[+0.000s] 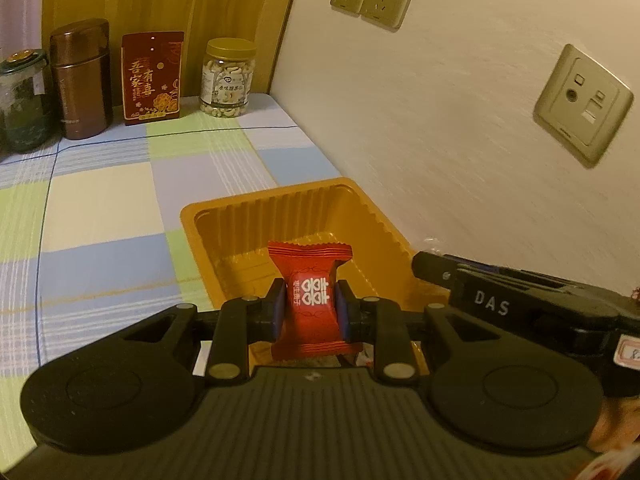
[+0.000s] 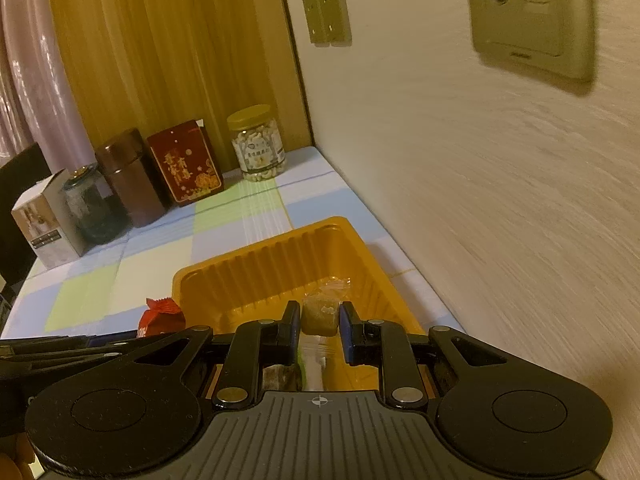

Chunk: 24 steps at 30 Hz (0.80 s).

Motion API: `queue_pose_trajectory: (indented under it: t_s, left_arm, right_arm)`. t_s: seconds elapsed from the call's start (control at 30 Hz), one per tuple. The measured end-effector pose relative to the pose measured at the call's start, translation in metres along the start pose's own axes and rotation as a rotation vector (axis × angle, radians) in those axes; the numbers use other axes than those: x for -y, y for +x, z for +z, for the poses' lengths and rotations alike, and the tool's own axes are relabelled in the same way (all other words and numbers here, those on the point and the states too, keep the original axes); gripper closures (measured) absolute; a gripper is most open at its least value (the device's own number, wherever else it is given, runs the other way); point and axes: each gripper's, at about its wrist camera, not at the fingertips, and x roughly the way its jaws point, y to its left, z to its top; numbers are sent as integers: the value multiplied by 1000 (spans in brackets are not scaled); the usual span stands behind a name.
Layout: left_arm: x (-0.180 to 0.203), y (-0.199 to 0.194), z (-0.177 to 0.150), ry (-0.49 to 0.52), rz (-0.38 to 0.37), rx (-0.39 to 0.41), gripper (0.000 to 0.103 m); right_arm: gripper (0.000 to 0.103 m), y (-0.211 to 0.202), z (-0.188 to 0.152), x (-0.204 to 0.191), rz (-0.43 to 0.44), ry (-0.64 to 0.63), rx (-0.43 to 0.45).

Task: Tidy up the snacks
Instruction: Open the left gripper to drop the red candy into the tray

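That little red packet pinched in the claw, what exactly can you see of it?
The red candy packet is a small pillow-shaped wrapper, glossy like foil or plastic, with crimped zigzag ends. Its front carries a white double-happiness sign and a line of small characters. It stands upright, pinched at both sides by the left claw, whose blue pads press on it. It hangs above the near end of the yellow plastic tray, not touching it.

A plastic tray (image 1: 276, 204) sits on a checked tablecloth (image 1: 100, 208), just beside the wall (image 1: 440, 120) on its right. The left gripper (image 1: 310, 304) holds a wrapped candy (image 1: 310, 300) above the tray's near end; the right gripper (image 2: 320, 320) holds a clear-wrapped sweet (image 2: 320, 312) over the tray, right of the first. Along the back stand, left to right, a carton (image 2: 44, 220), glass jar (image 1: 22, 100), canister (image 1: 82, 80), gift box (image 1: 152, 78) and cashew jar (image 1: 228, 76).
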Motion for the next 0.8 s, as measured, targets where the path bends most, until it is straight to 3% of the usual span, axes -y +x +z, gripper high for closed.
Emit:
queue_pose_trajectory:
  t_s: [0.63,0.67,0.73,0.8]
  left_arm:
    - [-1,37,16,14,-4,-16,80]
    - [-2,39,16,14,-5,-13,78]
    - [-5,41,16,5,-5,-12,48]
    - [-7,39,16,9,3,-1,47]
  right_arm:
    - [82,28,6,5,-4,18,-18]
    - [82,27,6,5,-3,20,-17]
    - [82,26,6,5,-1,25,-13]
    - [82,26,7,5,2,27,-13]
